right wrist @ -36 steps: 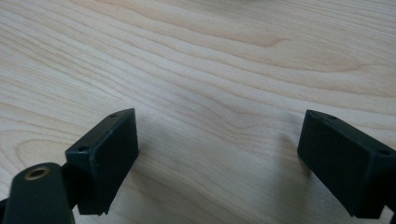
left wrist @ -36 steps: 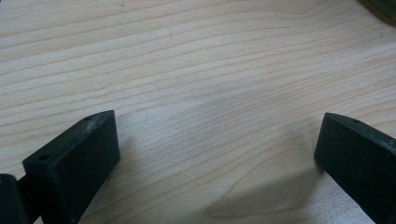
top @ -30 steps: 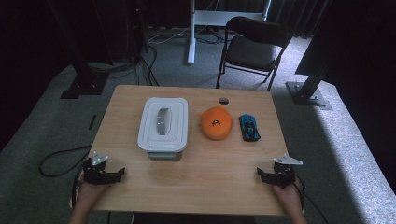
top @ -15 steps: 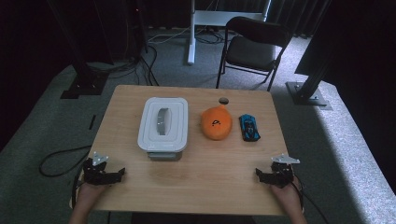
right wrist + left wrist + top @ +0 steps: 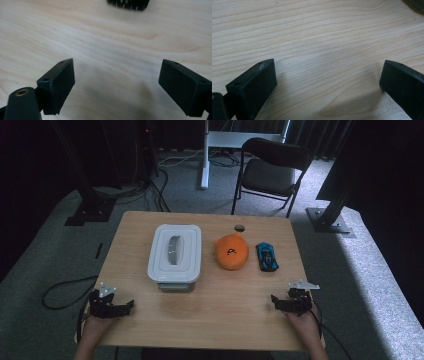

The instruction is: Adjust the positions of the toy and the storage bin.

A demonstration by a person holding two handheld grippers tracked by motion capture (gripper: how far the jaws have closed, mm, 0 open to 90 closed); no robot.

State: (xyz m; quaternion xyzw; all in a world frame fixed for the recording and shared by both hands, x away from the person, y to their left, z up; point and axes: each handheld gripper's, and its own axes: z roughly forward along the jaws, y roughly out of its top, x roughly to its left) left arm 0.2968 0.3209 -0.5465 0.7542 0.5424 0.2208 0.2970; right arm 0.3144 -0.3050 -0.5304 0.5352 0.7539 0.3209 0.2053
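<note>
Both tools, left tool (image 5: 129,305) and right tool (image 5: 274,299), rest spread and empty on the worktop (image 5: 215,310), so work looks unstarted; next likely a reach toward the white box (image 5: 175,254).

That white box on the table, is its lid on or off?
On. The white box has its flat lid sitting squarely over it, covering the top to the rim. What is inside, if anything, cannot be told.
</note>
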